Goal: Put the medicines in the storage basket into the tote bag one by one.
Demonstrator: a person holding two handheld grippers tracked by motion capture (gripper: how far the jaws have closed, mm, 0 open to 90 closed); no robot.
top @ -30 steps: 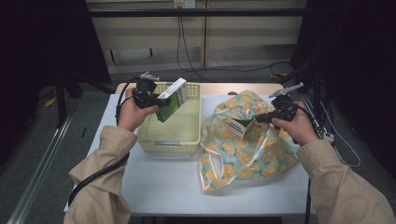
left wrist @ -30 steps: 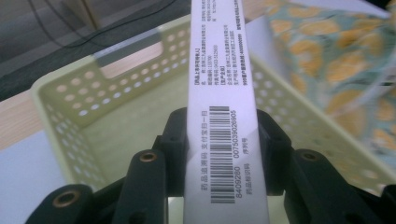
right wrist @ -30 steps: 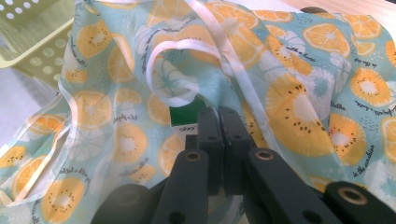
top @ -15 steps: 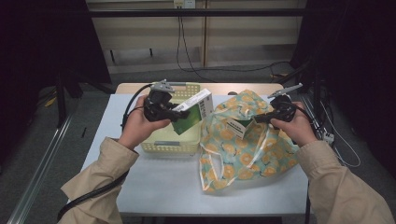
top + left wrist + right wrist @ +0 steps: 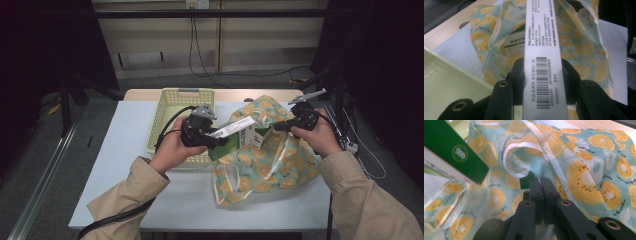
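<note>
Since the earlier frame, the left gripper [image 5: 220,141] has carried its box [image 5: 233,137] rightward from over the basket [image 5: 170,107] to the bag [image 5: 270,165] mouth. Counted: one basket, one bag, two boxes, the second box [image 5: 515,45] lying inside the bag. The held box is clamped between the left jaws, jutting forward toward the bag opening. The right gripper [image 5: 270,127] is closed on the bag's edge, holding it up. Both forearms reach in from below, hands level above the table [image 5: 115,165].
</note>
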